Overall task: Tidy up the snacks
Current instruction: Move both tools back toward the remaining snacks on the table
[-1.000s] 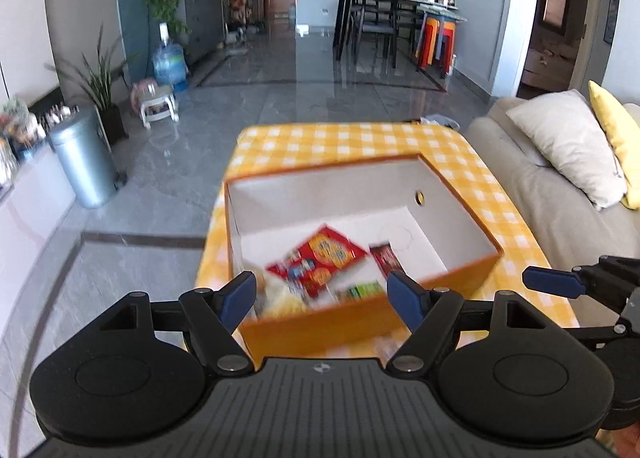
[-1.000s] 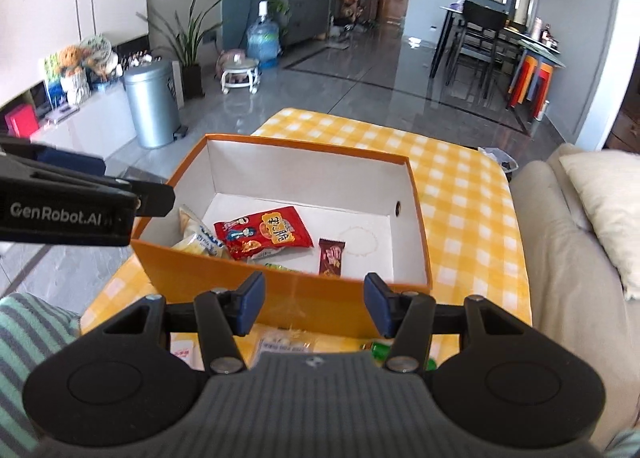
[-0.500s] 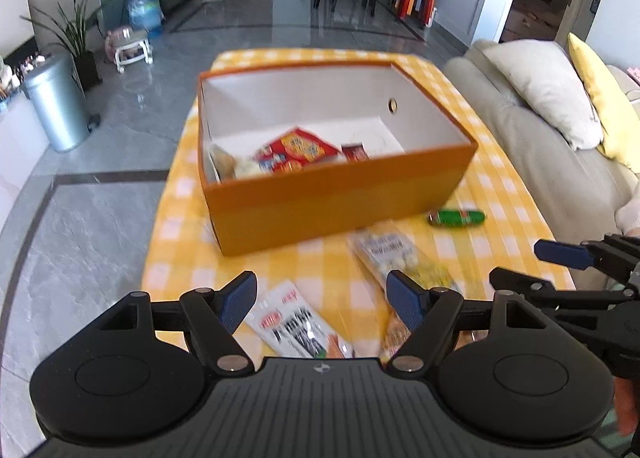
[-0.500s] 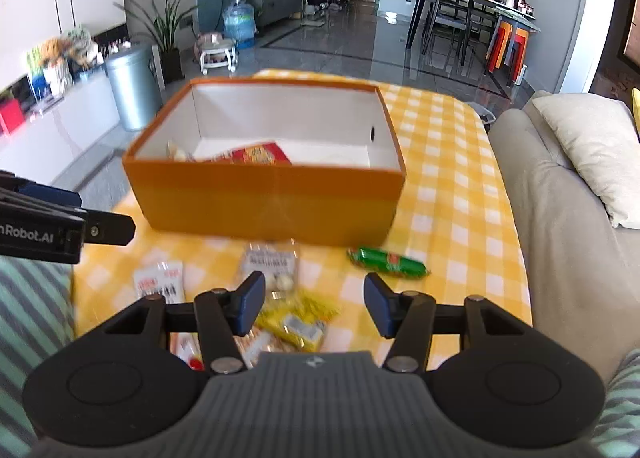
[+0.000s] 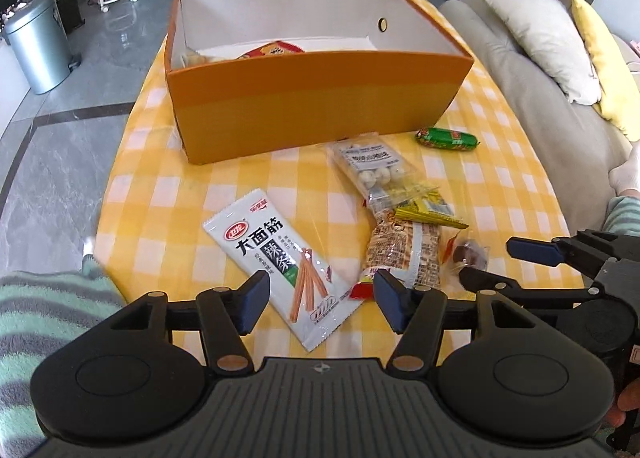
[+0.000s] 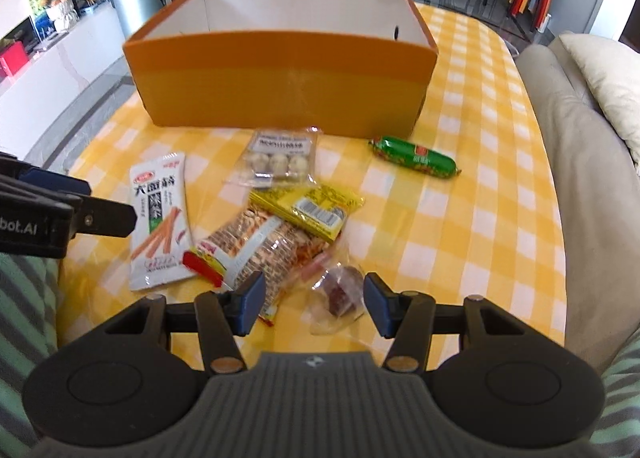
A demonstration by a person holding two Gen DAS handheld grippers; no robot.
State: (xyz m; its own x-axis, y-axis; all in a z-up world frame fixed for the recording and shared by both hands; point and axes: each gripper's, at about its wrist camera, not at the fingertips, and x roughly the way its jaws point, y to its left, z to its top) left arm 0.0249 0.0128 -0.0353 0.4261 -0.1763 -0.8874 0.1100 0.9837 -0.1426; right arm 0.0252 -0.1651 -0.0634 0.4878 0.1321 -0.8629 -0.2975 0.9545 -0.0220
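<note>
Left gripper (image 5: 318, 300), jaws just narrowing but still spread, nothing pinched, straddles white spicy-strip packet (image 5: 280, 264) at lower centre. Right gripper (image 6: 314, 302) spread, empty, over clear-wrapped sweet (image 6: 340, 292). Orange box (image 5: 312, 94), upper frame, awaits snacks.

Each claw is matte black plastic: two round side housings, a ribbed grey centre block with a small compass-like mark, brass-coloured pivot screws, and blue pads on the fingertips (image 5: 252, 300). White lettering runs along the left claw (image 6: 60, 214). Sleeves (image 5: 48, 298) are fuzzy, striped mint-green and grey.
</note>
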